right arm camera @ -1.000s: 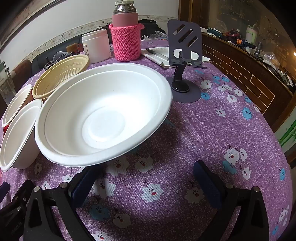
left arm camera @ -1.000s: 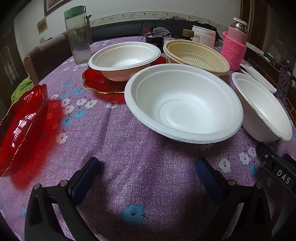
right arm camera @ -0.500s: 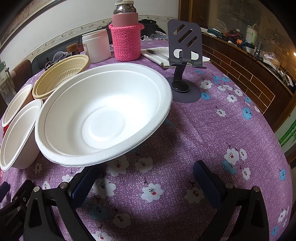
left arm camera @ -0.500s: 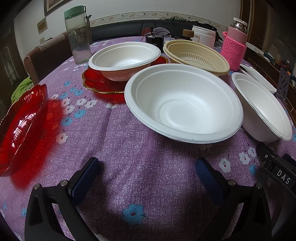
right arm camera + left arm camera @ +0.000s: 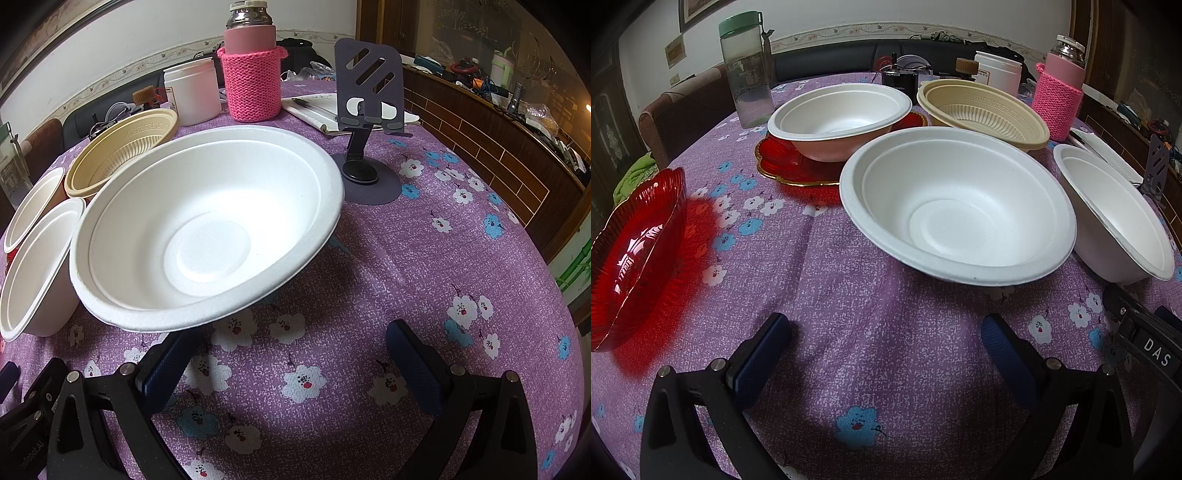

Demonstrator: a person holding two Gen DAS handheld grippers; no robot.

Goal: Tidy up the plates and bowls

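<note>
Both grippers low over tabletop (image 5: 849,314), nothing gripped.

Near: left hand-held gripper (image 5: 882,350) and right hand-held gripper (image 5: 284,354) gape wide, empty. Just beyond: two white bowls (image 5: 956,206) (image 5: 207,229), rims close. Far: third white bowl (image 5: 838,114) on red plate (image 5: 783,166), tan bowl (image 5: 986,110); red dish (image 5: 635,254) near left. Risk: light foam bowls may skid or crush under a rim pinch.

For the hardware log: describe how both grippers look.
Left gripper and right gripper: black skeletal frames with triangular cutouts and silver screws; fingers faced with textured dark-blue pads. The left view shows white "DAS" lettering on the neighbouring gripper's black body.
</note>
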